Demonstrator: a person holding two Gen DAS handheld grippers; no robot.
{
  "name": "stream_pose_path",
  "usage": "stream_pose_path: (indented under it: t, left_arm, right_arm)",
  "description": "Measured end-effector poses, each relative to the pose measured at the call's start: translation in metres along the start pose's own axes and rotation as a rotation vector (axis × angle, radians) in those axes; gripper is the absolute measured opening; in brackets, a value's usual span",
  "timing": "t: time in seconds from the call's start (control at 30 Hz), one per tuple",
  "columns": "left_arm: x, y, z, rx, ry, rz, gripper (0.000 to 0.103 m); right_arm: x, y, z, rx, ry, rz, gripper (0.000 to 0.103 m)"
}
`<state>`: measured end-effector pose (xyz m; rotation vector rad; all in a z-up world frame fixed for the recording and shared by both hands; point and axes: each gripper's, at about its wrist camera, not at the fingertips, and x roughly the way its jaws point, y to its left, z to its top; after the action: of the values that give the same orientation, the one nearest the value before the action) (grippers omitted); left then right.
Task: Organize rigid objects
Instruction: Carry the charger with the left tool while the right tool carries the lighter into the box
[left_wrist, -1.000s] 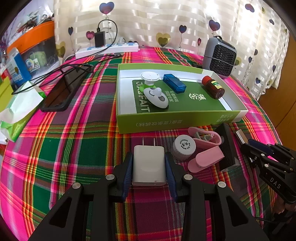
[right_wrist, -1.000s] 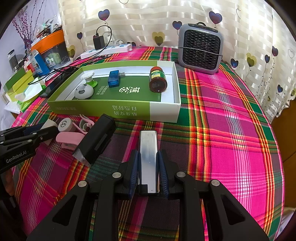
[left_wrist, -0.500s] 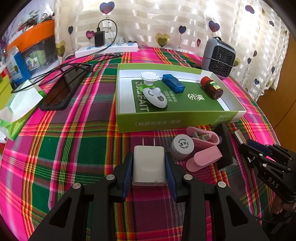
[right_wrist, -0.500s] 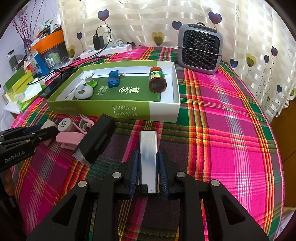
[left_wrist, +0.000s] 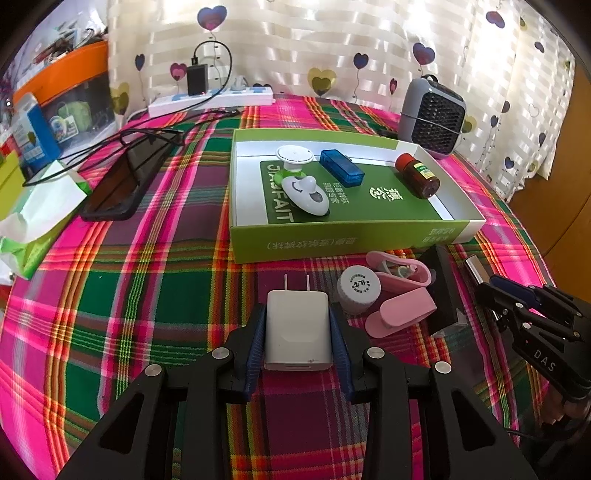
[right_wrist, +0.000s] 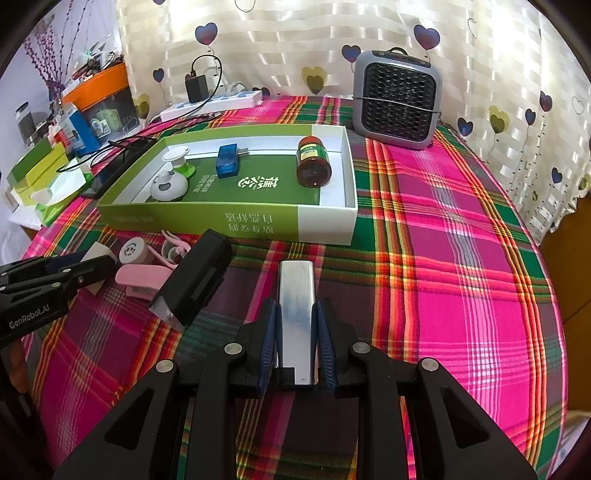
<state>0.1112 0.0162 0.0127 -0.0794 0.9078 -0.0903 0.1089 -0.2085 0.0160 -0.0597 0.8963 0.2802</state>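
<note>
Heart-print curtains hang behind a round table (right_wrist: 461, 258) under a pink and green plaid cloth. Toward the back of it a green box (left_wrist: 332, 242) lies open, holding a white gadget (left_wrist: 304, 192), a blue stick (left_wrist: 341, 168) and a brown jar (left_wrist: 417, 171) on its side. A grey heater (right_wrist: 397, 99) stands behind the box.

Near the front edge, the left gripper (left_wrist: 298, 332) pinches a white charger (left_wrist: 298, 334) by its sides, prongs aimed at the box; the charger sits low over the cloth. Just beside it lie a white cap (left_wrist: 358, 290), a pink case (left_wrist: 400, 312) touching the cap, and a black block (right_wrist: 194, 282).

To the right, the right gripper (right_wrist: 297, 332) is pressed tight on a silver bar (right_wrist: 297, 317), which points toward the box's near wall. Whether the bar rests on the cloth I cannot tell.

At the table's left edge a dark phone (left_wrist: 118, 182) lies under black cables, with a power strip (left_wrist: 210, 99) behind.
</note>
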Motion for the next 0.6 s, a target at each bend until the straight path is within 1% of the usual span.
stream_pose_path:
  t: [0.33,0.6]
  left_arm:
    - [-0.017,0.002,0.001,0.004,-0.035,-0.001,0.032]
    - [-0.030,0.001,0.010,0.012,-0.071,-0.009,0.032]
  right_arm:
    - [-0.011,0.004,0.003,-0.005,-0.026,0.001,0.024]
    - [-0.022,0.007,0.012,-0.013,-0.058,0.004,0.024]
